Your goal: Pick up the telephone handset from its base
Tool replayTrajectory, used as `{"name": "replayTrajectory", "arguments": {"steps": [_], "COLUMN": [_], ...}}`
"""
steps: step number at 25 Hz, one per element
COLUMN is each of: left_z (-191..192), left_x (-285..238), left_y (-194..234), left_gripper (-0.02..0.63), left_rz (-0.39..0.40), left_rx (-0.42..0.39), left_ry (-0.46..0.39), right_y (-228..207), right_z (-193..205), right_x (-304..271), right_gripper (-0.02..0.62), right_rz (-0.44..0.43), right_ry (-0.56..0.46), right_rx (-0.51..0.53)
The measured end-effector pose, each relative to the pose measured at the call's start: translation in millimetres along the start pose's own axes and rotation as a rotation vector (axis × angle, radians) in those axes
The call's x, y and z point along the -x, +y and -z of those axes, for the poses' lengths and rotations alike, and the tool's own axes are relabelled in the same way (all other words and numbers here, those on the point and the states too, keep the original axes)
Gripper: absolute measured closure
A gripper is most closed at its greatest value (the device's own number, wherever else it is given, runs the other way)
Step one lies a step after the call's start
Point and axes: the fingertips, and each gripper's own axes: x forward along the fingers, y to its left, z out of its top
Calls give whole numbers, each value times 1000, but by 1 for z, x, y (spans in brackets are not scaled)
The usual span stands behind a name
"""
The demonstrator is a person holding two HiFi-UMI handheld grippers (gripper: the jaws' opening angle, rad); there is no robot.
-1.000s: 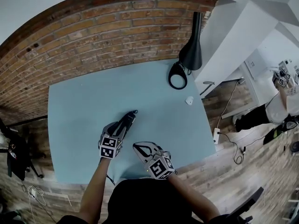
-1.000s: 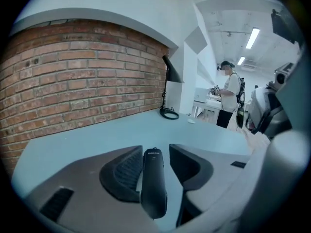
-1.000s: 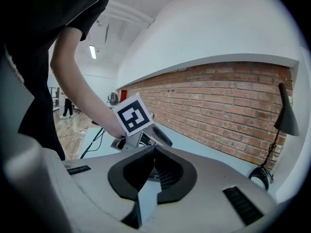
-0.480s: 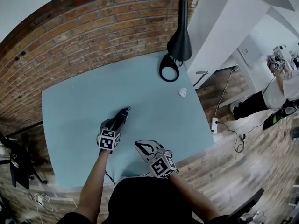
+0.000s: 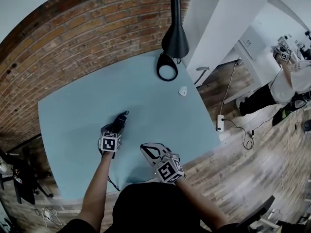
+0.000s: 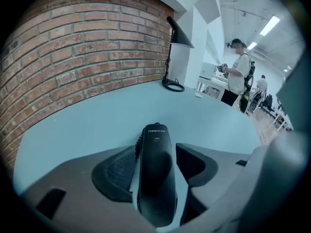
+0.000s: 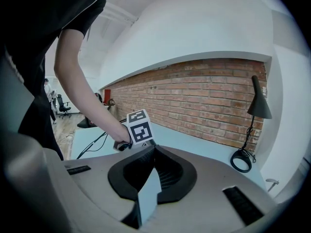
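Observation:
The black telephone handset (image 5: pixel 121 118) (image 6: pixel 155 144) lies lengthwise on the pale blue table (image 5: pixel 73 110), its far end pointing toward the brick wall. My left gripper (image 5: pixel 115 126) (image 6: pixel 156 168) points steeply down over it, one jaw on each side. The jaws have just been opening and stand open, with slivers of table showing between the pads (image 6: pixel 114 171) and the handset. No telephone base is in view. My right gripper (image 5: pixel 148 150) (image 7: pixel 151 150) hovers near the table's front edge, shut with its tips touching and nothing in it. The left gripper's marker cube (image 7: pixel 139 127) shows in the right gripper view.
A black desk lamp (image 5: pixel 175 35) with a ring foot (image 5: pixel 166 73) stands at the table's far right corner, with a small white object (image 5: pixel 182 91) near it. A black cable (image 5: pixel 112 182) hangs off the front edge. A power strip (image 5: pixel 219 123) lies on the wooden floor. A person (image 5: pixel 286 84) stands far right.
My left gripper has sunk toward the table with the handset between its jaws. The right gripper has shifted only a little.

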Motion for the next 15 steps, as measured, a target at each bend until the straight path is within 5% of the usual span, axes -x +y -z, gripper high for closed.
{"name": "replayTrajectory", "arguments": {"steps": [15], "left_z": [2], "left_x": [-25], "left_y": [-2], "left_gripper": [319], "left_rz": [19], "left_rx": [21], "left_ry": [78], "right_y": [-24], "right_z": [1], "right_x": [5], "right_gripper": [580], "right_rz": [41], "right_ry": [1], "right_rx": [-41]}}
